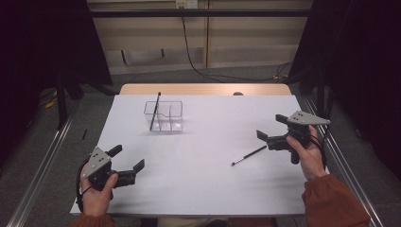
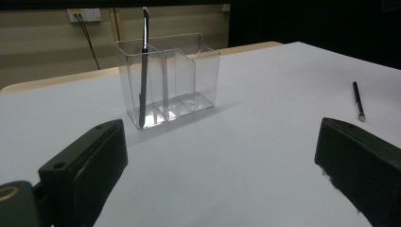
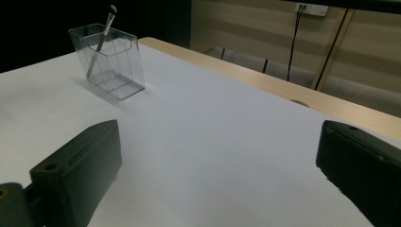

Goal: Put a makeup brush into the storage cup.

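Observation:
A clear plastic organiser with compartments stands on the white table toward the back left. A slim dark brush leans upright in its left compartment, as the left gripper view and the right gripper view also show. A second dark brush lies flat on the table, right of centre, seen too in the left gripper view. My left gripper is open and empty near the front left corner. My right gripper is open and empty, just right of the lying brush.
The white table sheet has a wooden edge at the back. Metal rails run along both sides. A cable hangs from a wall socket behind the table.

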Motion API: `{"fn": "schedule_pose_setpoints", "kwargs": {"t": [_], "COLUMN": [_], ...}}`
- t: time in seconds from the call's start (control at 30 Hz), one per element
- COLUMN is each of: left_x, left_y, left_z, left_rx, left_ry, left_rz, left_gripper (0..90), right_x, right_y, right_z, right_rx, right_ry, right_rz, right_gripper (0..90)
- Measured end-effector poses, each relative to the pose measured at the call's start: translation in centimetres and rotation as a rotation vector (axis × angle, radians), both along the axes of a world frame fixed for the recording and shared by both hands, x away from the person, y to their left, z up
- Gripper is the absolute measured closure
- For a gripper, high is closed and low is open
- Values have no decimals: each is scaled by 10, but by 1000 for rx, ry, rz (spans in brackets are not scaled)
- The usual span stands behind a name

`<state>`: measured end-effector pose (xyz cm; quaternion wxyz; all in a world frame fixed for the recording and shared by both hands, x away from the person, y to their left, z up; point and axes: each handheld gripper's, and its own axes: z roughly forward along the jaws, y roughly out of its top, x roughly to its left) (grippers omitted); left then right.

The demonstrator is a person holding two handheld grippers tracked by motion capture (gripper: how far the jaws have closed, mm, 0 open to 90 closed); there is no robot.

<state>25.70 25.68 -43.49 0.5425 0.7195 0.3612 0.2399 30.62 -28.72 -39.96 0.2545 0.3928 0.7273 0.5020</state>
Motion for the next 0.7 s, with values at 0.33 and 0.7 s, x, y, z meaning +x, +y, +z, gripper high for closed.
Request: {"fn": "schedule_pose_setpoints", "kwargs": {"t": [0.33, 0.7], "left_x": [0, 0], "left_y": [1, 2], "left_z": [0, -1], "left_rx": [0, 4], "left_ry": [1, 6], "left_rz": [1, 6], "left_gripper": [33, 33], "right_x": [5, 13], "right_y": [-3, -5], "right_z": [-2, -4], "right_rx": [-69, -228], "right_ry": [98, 308], "right_rz": [24, 79], "right_gripper": [5, 10]}}
